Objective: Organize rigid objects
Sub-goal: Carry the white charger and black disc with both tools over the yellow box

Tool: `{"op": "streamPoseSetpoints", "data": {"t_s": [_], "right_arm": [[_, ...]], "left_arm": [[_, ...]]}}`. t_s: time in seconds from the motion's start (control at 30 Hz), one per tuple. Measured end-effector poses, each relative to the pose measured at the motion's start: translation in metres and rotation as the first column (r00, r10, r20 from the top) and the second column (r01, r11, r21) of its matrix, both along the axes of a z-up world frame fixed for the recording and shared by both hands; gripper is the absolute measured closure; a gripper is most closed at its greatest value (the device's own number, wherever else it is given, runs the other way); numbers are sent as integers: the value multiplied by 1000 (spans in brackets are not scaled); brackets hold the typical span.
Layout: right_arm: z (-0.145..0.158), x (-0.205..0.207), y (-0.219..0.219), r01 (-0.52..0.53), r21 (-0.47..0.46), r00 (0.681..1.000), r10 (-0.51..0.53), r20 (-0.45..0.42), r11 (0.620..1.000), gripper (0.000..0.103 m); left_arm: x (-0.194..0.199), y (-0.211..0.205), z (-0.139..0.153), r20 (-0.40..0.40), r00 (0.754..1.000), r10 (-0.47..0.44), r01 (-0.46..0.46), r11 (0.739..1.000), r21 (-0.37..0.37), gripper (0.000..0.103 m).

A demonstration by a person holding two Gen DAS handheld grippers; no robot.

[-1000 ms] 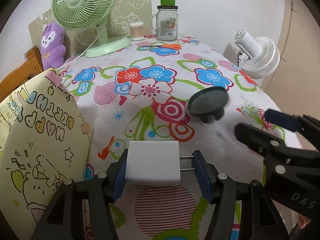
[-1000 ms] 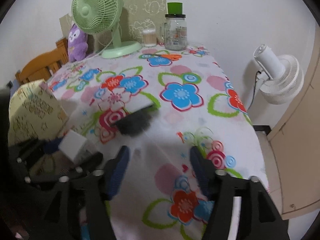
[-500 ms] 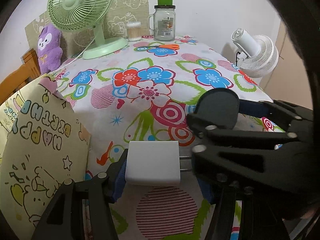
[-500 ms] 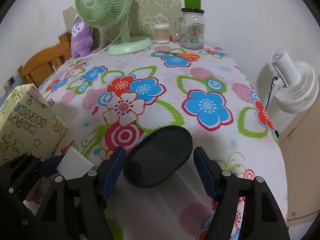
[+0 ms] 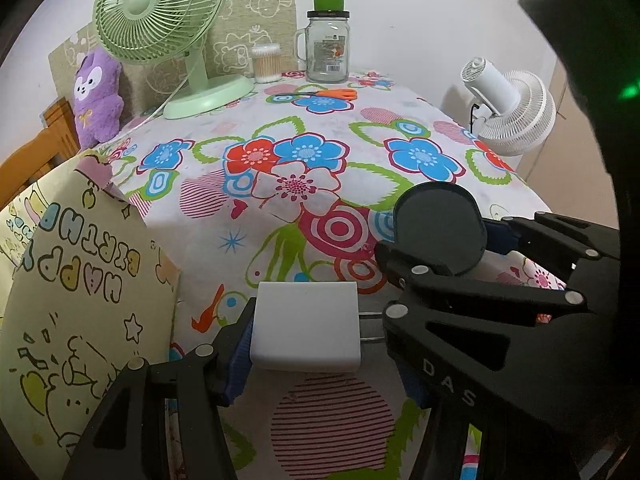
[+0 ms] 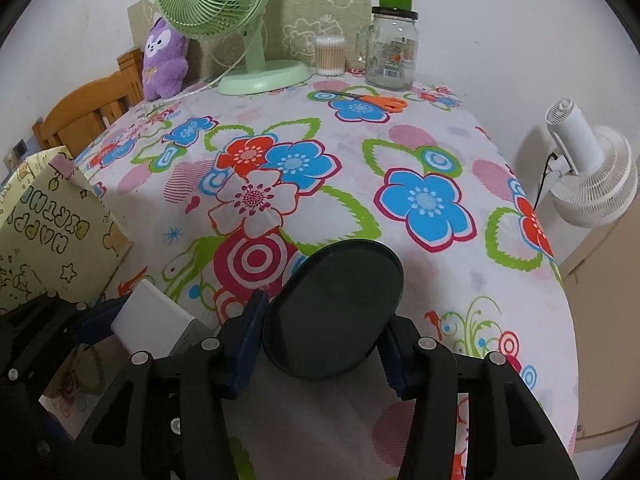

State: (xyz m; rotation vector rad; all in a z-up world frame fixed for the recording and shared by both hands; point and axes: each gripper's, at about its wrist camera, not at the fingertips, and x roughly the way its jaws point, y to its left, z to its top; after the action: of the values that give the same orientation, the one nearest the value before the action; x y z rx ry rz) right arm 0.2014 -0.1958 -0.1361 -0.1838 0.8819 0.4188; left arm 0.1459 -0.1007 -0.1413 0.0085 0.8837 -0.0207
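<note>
Your left gripper (image 5: pixel 316 344) is clamped on the white charger (image 5: pixel 306 326): the left blue pad presses its side, and its metal prongs point toward the right finger, which your other tool partly hides. The charger hangs over the near edge of the table (image 5: pixel 320 168), beside the yellow birthday gift bag (image 5: pixel 80 300).

Your right gripper (image 6: pixel 320 332) has the dark disc (image 6: pixel 334 308) between its fingers and the jaws are closing on it. Both blue pads sit at the disc's rim in the right wrist view; the left pad looks to be touching, but you cannot tell whether the right pad has met the edge. The disc is tilted, its flat face turned up and toward the camera, above the flowered cloth near the front of the table. In the left wrist view the same disc (image 5: pixel 438 228) shows just right of the charger, with the right tool's black frame crossing in front of the left one's right finger.

At the far end of the table stand the green fan (image 6: pixel 224 16), a glass jar (image 6: pixel 390 54) with a green cap, a tub of cotton swabs (image 6: pixel 330 56) and orange scissors (image 6: pixel 376 100). A purple plush (image 6: pixel 164 60) sits behind the table's left side, and a white fan (image 6: pixel 592 172) stands off to the right.
</note>
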Motion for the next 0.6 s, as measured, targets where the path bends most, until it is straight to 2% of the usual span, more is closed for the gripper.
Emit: {"op": "streamPoseSetpoints", "data": {"t_s": [0.6], "right_arm": [[26,-52,-13,51,6,998,-51,29,999,48]], "left_arm": [[-39,-8,16,4,999,-45,45,998,-36,40]]}}
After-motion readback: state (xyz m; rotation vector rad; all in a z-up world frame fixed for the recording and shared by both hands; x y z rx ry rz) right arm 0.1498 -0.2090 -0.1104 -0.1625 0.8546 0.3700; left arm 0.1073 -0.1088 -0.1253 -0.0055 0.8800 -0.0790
